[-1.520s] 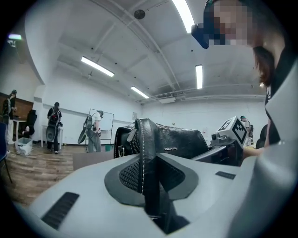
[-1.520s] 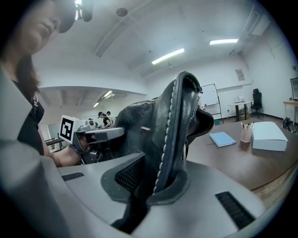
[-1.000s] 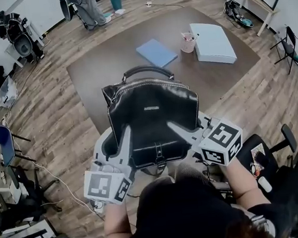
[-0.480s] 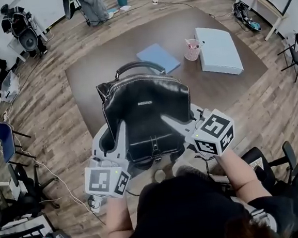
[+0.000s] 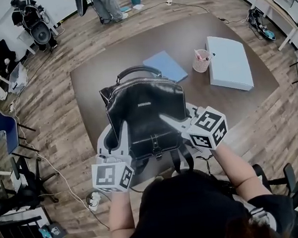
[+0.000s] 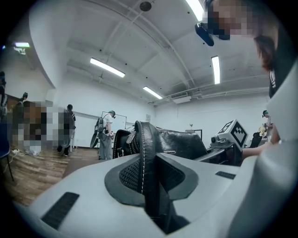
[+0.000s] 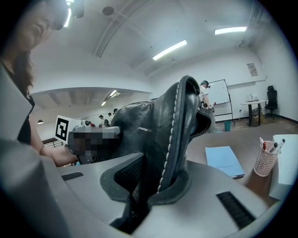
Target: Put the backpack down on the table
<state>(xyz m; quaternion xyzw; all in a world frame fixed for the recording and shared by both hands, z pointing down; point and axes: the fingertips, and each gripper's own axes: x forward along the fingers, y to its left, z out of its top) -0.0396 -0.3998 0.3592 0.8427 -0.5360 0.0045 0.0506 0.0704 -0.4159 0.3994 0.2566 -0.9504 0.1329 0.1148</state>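
**Black leather backpack held upright at the near edge of the bench**

The person is holding the black leather backpack (image 5: 147, 111) upright between the two grippers, with its carry handle on top and its front face turned toward the head camera. The backpack is sitting over the near edge of the brown wooden bench (image 5: 99, 79). Whether its base is resting on the bench cannot be told.

The left gripper (image 5: 123, 136) is gripping the backpack at its lower left side. In the left gripper view its fingers (image 6: 128, 174) are clamping a stitched black leather band of the backpack.

The right gripper (image 5: 171, 123) is gripping the lower right side. In the right gripper view a stitched black leather band is sitting between its fingers (image 7: 128, 179), which are pressing on it while beginning to open.

Farther back on the bench, well apart from the backpack, three items are lying in a row:
- a flat blue folder (image 5: 169, 66);
- a pink mesh pen cup (image 5: 202, 60), just beside the folder;
- a pale blue rectangular box (image 5: 229, 62), next to the cup.
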